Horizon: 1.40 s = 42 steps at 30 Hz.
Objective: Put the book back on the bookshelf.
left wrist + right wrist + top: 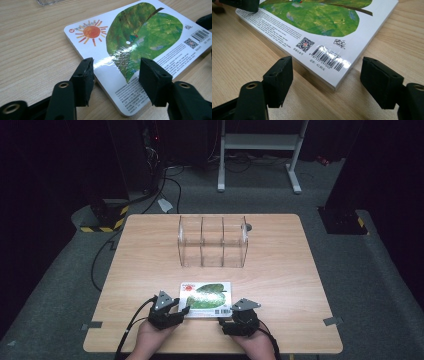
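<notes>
Left tongs (116, 72) gape wide over the book's (206, 299) near corner; right tongs (325, 83), also spread apart, frame its barcode corner on the worktop (280, 255).

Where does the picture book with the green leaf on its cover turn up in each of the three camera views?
High view: the book lies flat at the table's near edge, between the two claws.
Left gripper view: it runs from centre to upper right, one corner between the open jaws.
Right gripper view: it spans the top, its near corner pointing at the open jaws.
Shared landmark: the barcode beside the leaf.
</notes>
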Motion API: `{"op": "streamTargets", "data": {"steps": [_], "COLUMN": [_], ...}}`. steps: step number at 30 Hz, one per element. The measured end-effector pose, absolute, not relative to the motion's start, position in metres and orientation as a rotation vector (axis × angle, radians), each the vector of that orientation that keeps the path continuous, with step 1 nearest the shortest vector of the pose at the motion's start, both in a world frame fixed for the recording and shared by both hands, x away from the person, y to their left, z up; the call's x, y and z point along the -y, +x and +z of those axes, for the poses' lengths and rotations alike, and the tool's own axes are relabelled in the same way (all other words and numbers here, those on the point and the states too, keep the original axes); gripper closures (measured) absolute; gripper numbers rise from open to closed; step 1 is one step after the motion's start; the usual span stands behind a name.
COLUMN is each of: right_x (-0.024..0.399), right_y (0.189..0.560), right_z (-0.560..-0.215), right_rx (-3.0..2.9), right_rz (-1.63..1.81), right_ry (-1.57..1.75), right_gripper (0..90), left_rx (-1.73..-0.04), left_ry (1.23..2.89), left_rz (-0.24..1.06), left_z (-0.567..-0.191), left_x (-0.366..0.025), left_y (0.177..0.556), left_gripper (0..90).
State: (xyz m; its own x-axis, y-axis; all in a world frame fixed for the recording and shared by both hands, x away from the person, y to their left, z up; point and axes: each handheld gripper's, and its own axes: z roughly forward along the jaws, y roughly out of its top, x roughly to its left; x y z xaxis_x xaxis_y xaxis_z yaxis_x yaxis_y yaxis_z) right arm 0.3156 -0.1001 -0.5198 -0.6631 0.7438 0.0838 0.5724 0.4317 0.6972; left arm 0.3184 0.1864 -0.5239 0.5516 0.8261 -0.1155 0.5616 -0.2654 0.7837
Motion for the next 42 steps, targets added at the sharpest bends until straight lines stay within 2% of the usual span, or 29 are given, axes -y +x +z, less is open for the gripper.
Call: {"op": "streamTargets", "data": {"steps": [2, 15, 35, 42], "right_x": [0.099, 0.085, 0.08, 0.079], "right_y": [0.315, 0.316, 0.32, 0.319], "right_z": [-0.52, -0.521, -0.522, -0.523], "right_rx": [-2.448, -2.406, -2.399, -2.407], "right_rz": [1.052, 0.985, 0.979, 0.982], "right_ry": [1.146, 1.122, 1.096, 1.108], "right_gripper": [29.0, 29.7, 28.1, 24.3], "left_rx": [-1.136, -1.194, -1.206, -1.201], "left_ry": [1.954, 1.905, 1.87, 1.84], "left_rz": [0.397, 0.41, 0.439, 0.439], "left_z": [-0.524, -0.526, -0.522, -0.518], "left_x": [-0.186, -0.19, -0.195, -0.198], "left_y": [0.319, 0.331, 0.33, 0.328], "left_gripper": [41.2, 43.7, 53.9, 57.1]}}
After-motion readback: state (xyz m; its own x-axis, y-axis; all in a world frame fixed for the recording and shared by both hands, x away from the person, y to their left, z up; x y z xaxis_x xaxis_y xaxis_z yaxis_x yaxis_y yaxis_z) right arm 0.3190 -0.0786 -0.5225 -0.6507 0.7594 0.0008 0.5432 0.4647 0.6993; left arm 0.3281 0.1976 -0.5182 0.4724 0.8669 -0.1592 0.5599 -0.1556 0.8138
